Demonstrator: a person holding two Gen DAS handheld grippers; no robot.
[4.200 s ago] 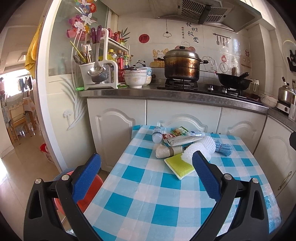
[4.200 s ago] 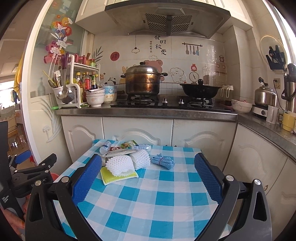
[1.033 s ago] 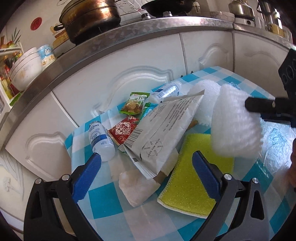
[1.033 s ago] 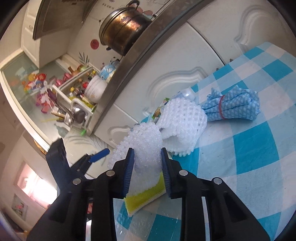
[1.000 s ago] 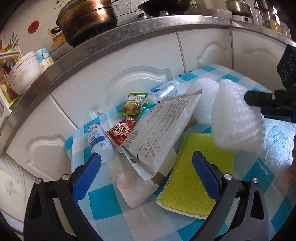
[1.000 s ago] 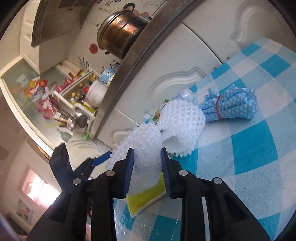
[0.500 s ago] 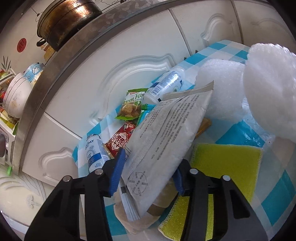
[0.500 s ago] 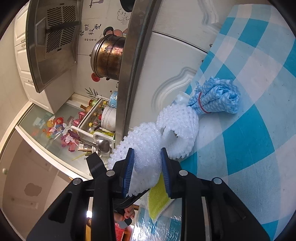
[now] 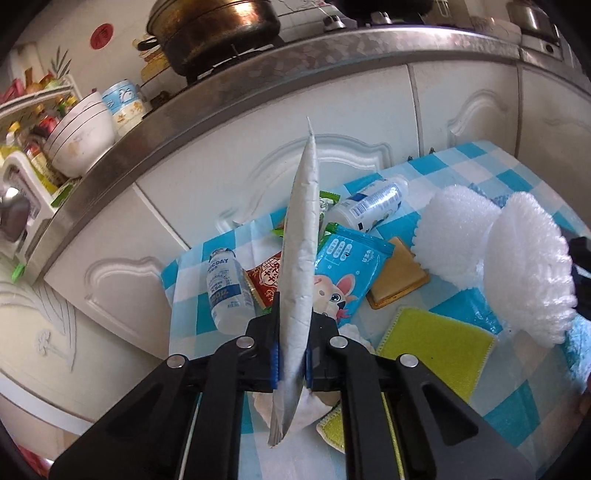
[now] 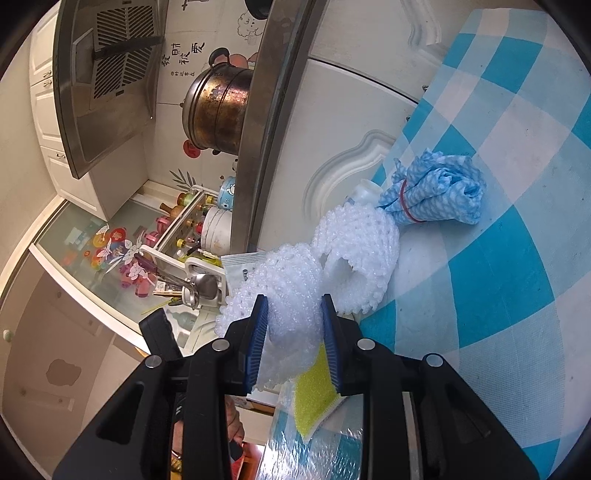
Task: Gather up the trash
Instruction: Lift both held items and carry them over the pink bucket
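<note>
My left gripper (image 9: 291, 363) is shut on a flat grey-white foil packet (image 9: 301, 236), held edge-on and upright above the blue checked table (image 9: 476, 166). Below it lie two small white bottles (image 9: 225, 291) (image 9: 373, 206), a red snack wrapper (image 9: 264, 275), a blue wet-wipe pack (image 9: 343, 269) and a crumpled tissue (image 9: 310, 408). My right gripper (image 10: 295, 341) is shut on a white foam fruit net (image 10: 291, 280), lifted off the table; the net also shows in the left wrist view (image 9: 528, 269). A second foam net (image 10: 358, 243) lies on the table.
A yellow sponge (image 9: 439, 347) and a brown card (image 9: 397, 275) lie by the trash. A rolled blue cloth (image 10: 436, 195) with a red band sits further right. White cabinets (image 9: 332, 125) and a steel counter with a pot (image 9: 218, 29) stand behind the table.
My left gripper has closed on the grey-white packet and lifted it upright, which uncovered the blue wipe pack and the brown card. My right gripper still holds the foam net and has tilted.
</note>
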